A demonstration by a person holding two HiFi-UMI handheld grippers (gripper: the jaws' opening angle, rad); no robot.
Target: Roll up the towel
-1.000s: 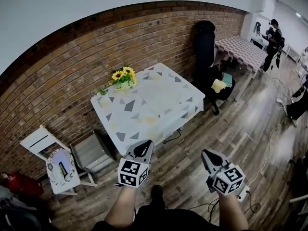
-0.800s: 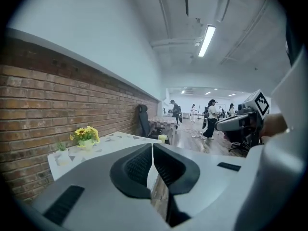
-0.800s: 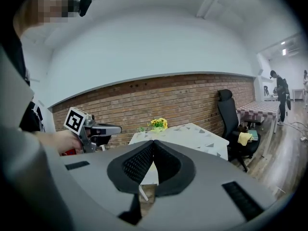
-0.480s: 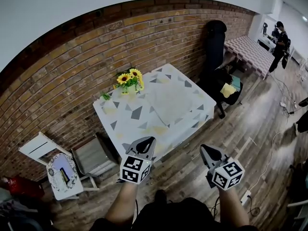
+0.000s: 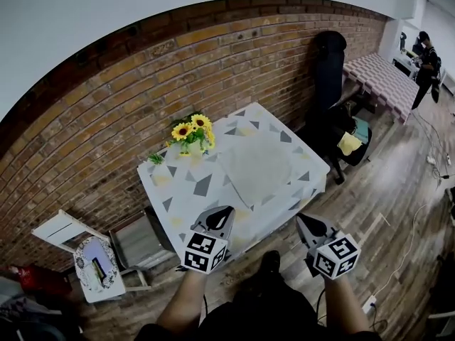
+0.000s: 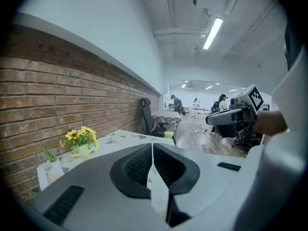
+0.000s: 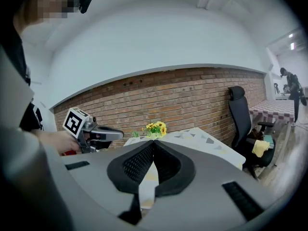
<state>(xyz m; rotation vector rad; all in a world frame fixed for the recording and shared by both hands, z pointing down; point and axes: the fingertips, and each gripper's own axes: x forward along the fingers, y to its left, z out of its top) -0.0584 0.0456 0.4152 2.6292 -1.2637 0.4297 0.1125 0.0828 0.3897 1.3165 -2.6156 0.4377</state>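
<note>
A pale grey towel [image 5: 257, 169] lies flat on the table [image 5: 178, 190], which has a white cloth with grey triangles. It is seen in the head view. My left gripper [image 5: 226, 211] hangs over the table's near edge, shut and empty. To its right, my right gripper [image 5: 299, 219] is just off the near corner, also shut and empty. In the left gripper view the jaws [image 6: 152, 146] meet above the table [image 6: 118, 136]. In the right gripper view the shut jaws [image 7: 154, 144] point at the table [image 7: 214, 150]. The towel is hidden behind the jaws in both gripper views.
A vase of sunflowers [image 5: 190, 132] stands at the table's far left by the brick wall. A black office chair [image 5: 331, 69] holding a yellow cloth [image 5: 349, 143] is right of the table. A white folding chair [image 5: 62, 227] and a grey seat [image 5: 135, 234] stand left.
Both grippers have moved forward together to the table's near edge, still shut. The table now sits closer and more central in the head view.
</note>
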